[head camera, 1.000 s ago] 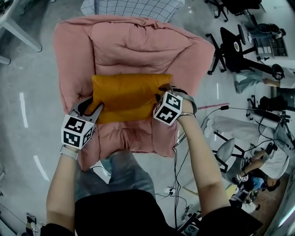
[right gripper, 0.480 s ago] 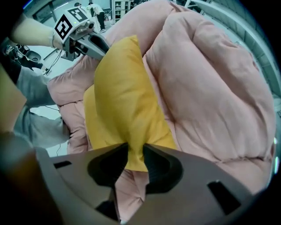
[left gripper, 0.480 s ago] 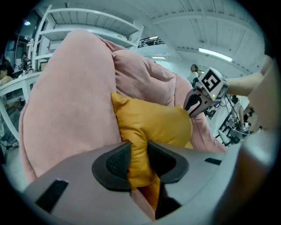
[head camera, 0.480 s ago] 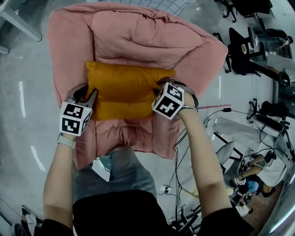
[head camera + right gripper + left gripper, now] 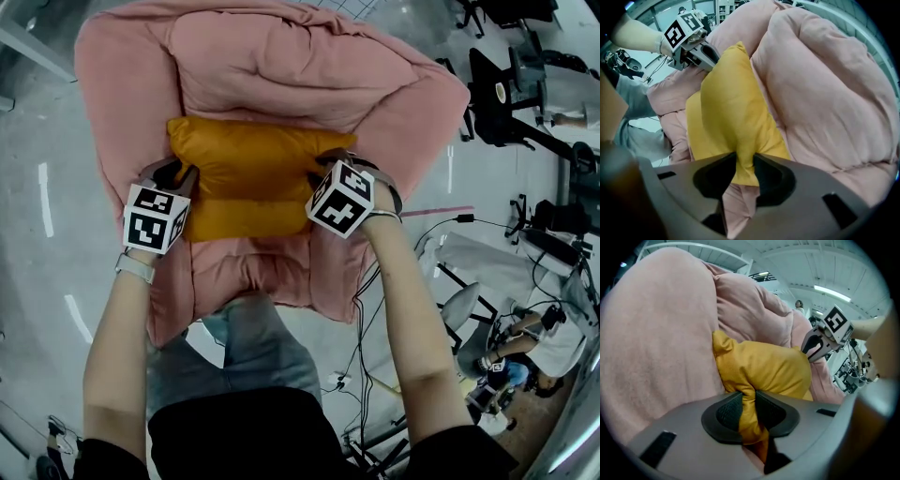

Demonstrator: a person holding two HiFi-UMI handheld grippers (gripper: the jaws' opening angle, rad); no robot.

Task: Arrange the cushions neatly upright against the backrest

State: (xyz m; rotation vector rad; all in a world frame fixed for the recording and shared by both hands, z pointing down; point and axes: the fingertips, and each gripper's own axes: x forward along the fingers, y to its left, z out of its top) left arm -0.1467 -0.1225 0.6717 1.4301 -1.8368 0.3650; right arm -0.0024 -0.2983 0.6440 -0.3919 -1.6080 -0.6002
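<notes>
The left gripper (image 5: 749,404) (jaws just closed further) and right gripper (image 5: 743,165) clamp the cushion (image 5: 248,173) ends to stand it against the backrest (image 5: 272,75).

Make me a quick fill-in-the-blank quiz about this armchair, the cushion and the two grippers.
1. The armchair is covered in ____ fabric.
2. The yellow cushion is pinched by ____ grippers at once.
3. The left gripper is shut on one end of the cushion, and the right gripper is ____ on the opposite end.
Missing words: pink; two; shut.
Note: the left gripper's jaws have just been closing, with cushion fabric between them.
</notes>
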